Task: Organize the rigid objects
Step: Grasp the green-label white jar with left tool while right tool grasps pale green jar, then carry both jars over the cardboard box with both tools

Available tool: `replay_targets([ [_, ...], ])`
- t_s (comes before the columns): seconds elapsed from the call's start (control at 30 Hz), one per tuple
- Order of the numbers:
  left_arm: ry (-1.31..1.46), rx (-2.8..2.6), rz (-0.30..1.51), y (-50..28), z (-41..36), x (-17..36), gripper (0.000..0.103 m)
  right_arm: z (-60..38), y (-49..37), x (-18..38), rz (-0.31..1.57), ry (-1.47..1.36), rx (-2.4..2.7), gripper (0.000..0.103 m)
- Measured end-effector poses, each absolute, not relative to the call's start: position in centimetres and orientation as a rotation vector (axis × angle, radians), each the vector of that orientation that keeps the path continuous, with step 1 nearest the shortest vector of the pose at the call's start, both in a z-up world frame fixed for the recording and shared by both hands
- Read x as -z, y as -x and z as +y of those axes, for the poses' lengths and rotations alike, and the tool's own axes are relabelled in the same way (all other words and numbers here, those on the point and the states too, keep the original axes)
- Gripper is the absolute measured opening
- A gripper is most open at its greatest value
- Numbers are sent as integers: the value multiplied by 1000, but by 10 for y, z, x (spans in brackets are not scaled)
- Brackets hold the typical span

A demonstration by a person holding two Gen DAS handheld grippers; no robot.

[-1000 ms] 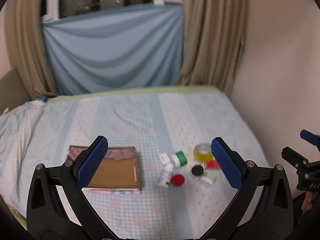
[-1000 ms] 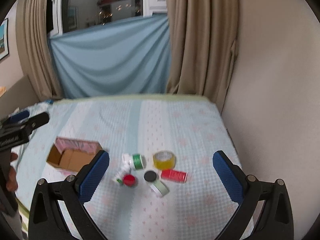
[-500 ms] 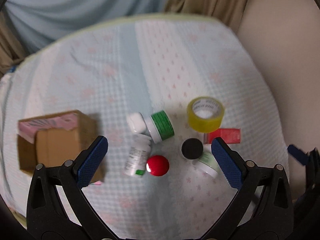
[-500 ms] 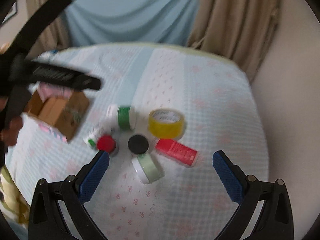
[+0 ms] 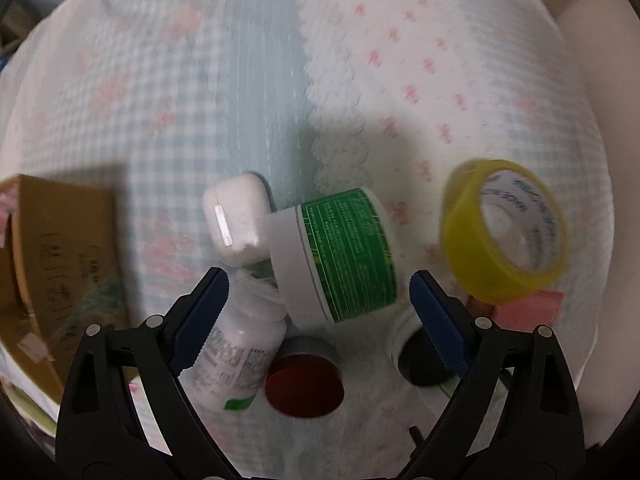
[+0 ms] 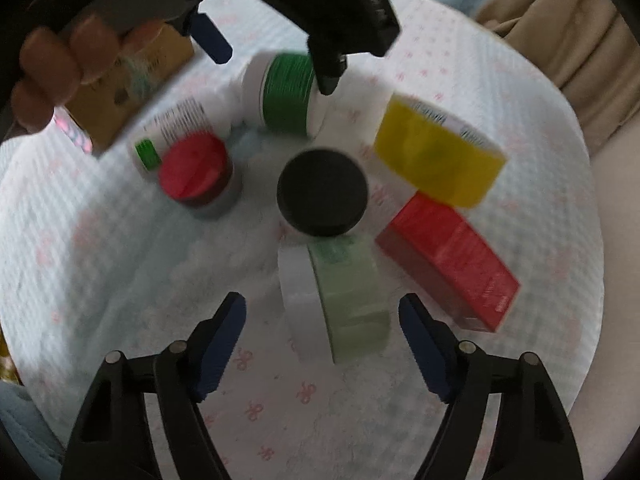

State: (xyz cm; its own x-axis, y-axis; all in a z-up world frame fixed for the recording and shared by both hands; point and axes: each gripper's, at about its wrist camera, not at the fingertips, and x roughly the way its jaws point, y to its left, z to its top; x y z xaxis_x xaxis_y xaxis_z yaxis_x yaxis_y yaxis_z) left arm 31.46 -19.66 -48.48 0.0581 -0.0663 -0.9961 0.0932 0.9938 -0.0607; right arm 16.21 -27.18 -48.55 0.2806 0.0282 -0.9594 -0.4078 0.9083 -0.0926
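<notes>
Both grippers low over the cluster on the bedspread (image 6: 120, 280), frames motion-blurred

Right gripper (image 6: 322, 336): jaws spread, nothing between the pads. Nearest thing to it is the pale green jar (image 6: 340, 300), lying on its side with its white lid toward the left; it sits in the gap just ahead of the fingertips, not touched. Beyond it the black-capped jar (image 6: 322, 194) stands upright, touching or nearly touching the pale jar. Red box (image 6: 448, 264) lies flat to the right, the yellow tape roll (image 6: 436, 152) leaning over its far end.

Left gripper (image 5: 318, 312): jaws spread, empty. The red-capped jar (image 5: 305, 388) is under it, close in. The white bottle (image 5: 236, 352) lies beside the left pad; I cannot tell if the pad touches it. The green-labelled jar (image 5: 344, 256) lies on its side between the fingertips and slightly ahead, resting over the bottle's neck. White case (image 5: 236, 220) is just behind it. Cardboard box (image 5: 60, 272) sits open to the far left, apart from the cluster.

Handling, my judgement: plastic jars, stiff, light, smooth-walled, and free to roll while on their sides. I would close across the cylindrical wall near mid-length, pads square to the axis, not on the lid edge. Lifting the green-labelled jar may disturb the bottle under it
</notes>
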Motion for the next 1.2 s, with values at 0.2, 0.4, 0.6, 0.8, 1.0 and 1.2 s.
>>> replay_targets([
  [0.2,-39,83,1516,-323,-207,502,68,-274,-169,505,1300,385,-297,66],
  [0.4,-24,74,1552,-323,-214,514,58,-274,-173,512,1308,424,-298,46],
  [0.6,-1,77,1535,-325,-214,513,57,-281,-172,508,1314,407,-295,41],
  [0.8,-16,91,1493,-321,-212,492,56,-288,-171,486,1320,357,-262,40],
  [1.0,-9,94,1422,-304,-207,451,54,-308,-163,442,1280,318,-204,40],
  [1.2,22,98,1328,-275,-198,389,54,-315,-144,396,1216,272,-147,40],
])
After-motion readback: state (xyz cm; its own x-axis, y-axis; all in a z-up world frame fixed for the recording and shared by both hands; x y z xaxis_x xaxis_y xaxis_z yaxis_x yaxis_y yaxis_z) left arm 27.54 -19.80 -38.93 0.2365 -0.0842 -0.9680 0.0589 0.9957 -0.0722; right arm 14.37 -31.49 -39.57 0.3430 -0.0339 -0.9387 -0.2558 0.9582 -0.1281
